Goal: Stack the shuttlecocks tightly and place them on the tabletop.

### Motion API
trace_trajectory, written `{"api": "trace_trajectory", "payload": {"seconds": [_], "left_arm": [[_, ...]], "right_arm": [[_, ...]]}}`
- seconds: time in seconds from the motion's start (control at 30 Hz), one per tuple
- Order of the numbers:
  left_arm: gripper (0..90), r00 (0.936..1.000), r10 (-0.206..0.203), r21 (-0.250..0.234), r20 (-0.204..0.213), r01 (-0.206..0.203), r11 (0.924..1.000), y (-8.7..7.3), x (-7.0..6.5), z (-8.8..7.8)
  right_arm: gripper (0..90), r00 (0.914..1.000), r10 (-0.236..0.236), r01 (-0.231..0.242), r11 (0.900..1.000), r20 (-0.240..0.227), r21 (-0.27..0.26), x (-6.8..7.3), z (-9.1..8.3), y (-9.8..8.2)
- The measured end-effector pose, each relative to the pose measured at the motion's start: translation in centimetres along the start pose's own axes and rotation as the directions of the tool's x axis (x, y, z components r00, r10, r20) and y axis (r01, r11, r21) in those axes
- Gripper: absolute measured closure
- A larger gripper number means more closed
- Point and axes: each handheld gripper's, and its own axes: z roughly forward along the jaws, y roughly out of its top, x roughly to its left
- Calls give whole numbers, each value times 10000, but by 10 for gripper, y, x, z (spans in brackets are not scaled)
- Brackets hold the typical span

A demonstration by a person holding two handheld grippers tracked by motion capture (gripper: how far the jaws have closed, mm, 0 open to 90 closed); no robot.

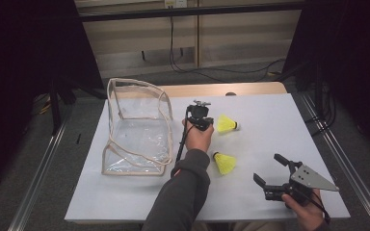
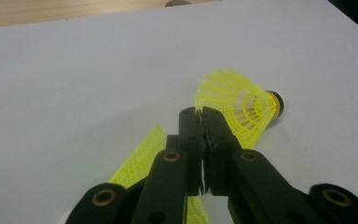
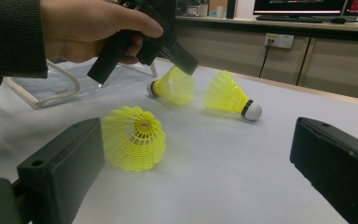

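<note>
Three yellow mesh shuttlecocks are on the white table. My left gripper is shut on the skirt rim of one shuttlecock, whose white cork points away towards the bag. A second shuttlecock lies on its side just right of it, cork to the right. The third shuttlecock lies nearer, skirt opening facing my right gripper, which stands open and empty at the front right.
A clear plastic bag with beige trim and cord handles stands open at the left of the table. The person's left sleeve crosses the front middle. A wooden strip runs along the table's far edge.
</note>
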Motion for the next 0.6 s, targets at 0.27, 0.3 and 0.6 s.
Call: {"api": "trace_trajectory", "payload": {"seconds": [0.27, 0.3, 0.6], "left_arm": [[872, 10000, 13, 32, -22, -13, 10000, 0, -1, 0], [872, 10000, 13, 32, -22, -13, 10000, 0, -1, 0], [871, 10000, -6, 90, 28, 6, 10000, 0, -2, 0]], "right_arm": [[24, 10000, -54, 54, 10000, -5, -8, 0, 0, 0], [24, 10000, -54, 54, 10000, -5, -8, 0, 0, 0], [24, 10000, -45, 45, 10000, -72, -33, 0, 1, 0]]}}
